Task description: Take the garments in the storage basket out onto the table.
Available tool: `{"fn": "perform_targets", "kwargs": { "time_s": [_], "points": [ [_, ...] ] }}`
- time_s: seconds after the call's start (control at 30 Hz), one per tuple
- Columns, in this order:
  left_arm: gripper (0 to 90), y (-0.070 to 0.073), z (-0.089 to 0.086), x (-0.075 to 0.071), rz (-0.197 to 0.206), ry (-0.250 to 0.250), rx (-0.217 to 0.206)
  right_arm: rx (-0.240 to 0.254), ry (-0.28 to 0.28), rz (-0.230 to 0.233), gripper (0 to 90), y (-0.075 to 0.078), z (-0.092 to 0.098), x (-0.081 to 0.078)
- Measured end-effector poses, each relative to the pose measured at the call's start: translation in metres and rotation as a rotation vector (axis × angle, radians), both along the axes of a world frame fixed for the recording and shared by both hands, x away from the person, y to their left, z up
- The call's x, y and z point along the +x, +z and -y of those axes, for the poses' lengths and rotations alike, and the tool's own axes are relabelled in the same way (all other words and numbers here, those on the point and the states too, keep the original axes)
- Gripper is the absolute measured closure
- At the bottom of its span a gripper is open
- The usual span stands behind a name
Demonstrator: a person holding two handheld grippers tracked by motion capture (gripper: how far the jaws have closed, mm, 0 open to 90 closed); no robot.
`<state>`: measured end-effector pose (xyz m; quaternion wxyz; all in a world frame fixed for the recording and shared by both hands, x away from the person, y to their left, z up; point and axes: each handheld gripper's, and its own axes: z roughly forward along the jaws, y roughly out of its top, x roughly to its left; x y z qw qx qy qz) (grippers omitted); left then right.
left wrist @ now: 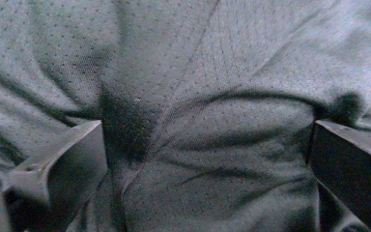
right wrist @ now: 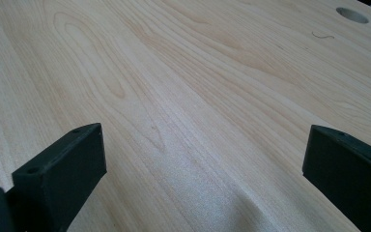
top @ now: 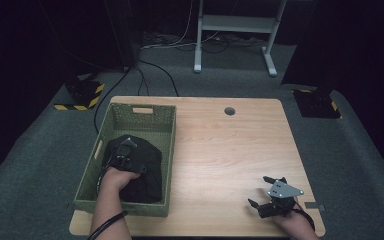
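- I see my left gripper [top: 125, 150] down inside the green woven basket [top: 166, 165] at the table's left side, jaws spread wide over the black mesh cloth [top: 147, 175], pressed against it but clamping nothing.
- The basket walls hem that cloth in on all sides.
- My right gripper [top: 262, 192] sits near the wooden table's [top: 220, 150] front right edge, jaws wide apart, empty.
- Bare wood stretches between basket and right gripper, up to the cable hole [top: 229, 111].

I see grey carpet [top: 40, 150] around my wooden table [top: 230, 145]. Beyond it stands a white desk frame [top: 235, 30], with cables [top: 150, 75] trailing into darkness.
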<state>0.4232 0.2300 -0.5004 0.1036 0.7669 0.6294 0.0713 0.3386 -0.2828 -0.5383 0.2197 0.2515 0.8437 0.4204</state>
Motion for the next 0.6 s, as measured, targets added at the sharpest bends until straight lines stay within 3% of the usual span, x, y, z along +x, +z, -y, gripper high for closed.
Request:
{"fn": "perform_targets", "kwargs": {
  "time_s": [0.1,0.27,0.6],
  "points": [
    [6.6,-0.0014,0.0042,0.0016,0.0,-0.002,0.046,0.011,-0.004,-0.006,1.2,0.0002,0.0009,0.0],
    [9.8,-0.0009,0.004,-0.002,0.029,0.009,0.055,0.012,-0.002,-0.005,1.2,0.0002,0.0011,0.0002],
    [37.7,0.0062,0.0006,-0.0065,0.065,-0.014,0.068,0.015,0.003,0.002,1.3,0.0003,0.0015,-0.0006]
  ]
}}
